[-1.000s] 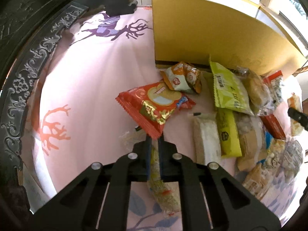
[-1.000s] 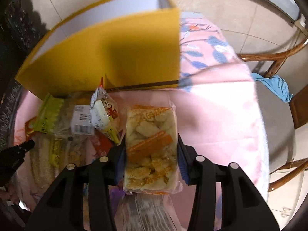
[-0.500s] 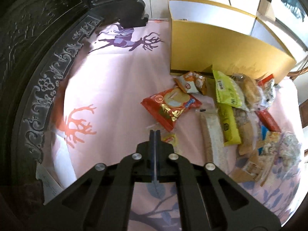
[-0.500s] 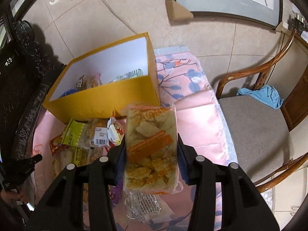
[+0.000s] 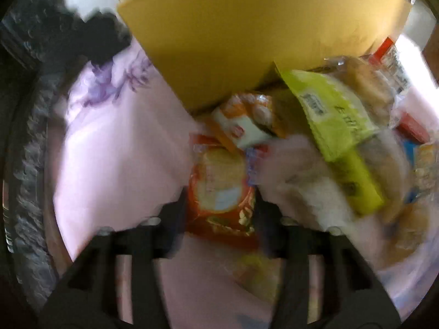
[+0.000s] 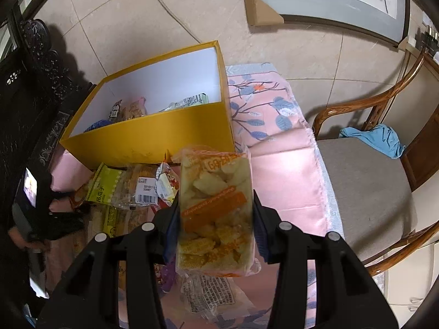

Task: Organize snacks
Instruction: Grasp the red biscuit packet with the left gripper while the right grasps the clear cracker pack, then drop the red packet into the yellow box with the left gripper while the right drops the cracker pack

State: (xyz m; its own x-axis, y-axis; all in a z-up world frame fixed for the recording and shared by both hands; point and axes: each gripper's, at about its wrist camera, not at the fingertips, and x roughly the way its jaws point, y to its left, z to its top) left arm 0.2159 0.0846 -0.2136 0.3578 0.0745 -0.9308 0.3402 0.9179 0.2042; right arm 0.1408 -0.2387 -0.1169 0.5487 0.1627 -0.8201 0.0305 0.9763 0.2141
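Observation:
My right gripper (image 6: 215, 213) is shut on a clear packet of yellow rice crackers (image 6: 215, 208) and holds it up in front of the open yellow box (image 6: 153, 134), which has several snacks inside. In the blurred left wrist view my left gripper (image 5: 221, 205) is open with its jaws on either side of a red cracker packet (image 5: 219, 192) lying on the pink cloth. The yellow box (image 5: 247, 33) stands just beyond it. A pile of loose snacks (image 5: 343, 137) lies to the right, also in the right wrist view (image 6: 129, 189).
A carved dark wooden frame (image 5: 24, 164) borders the pink cloth on the left. A wooden chair (image 6: 370, 192) with a blue cloth (image 6: 381, 142) stands right of the table. The left gripper's body (image 6: 35, 213) shows low at the left in the right wrist view.
My left gripper opened and dropped forward onto the red cracker packet, close to the box. My right gripper lifted the rice cracker packet higher, so the box's inside shows.

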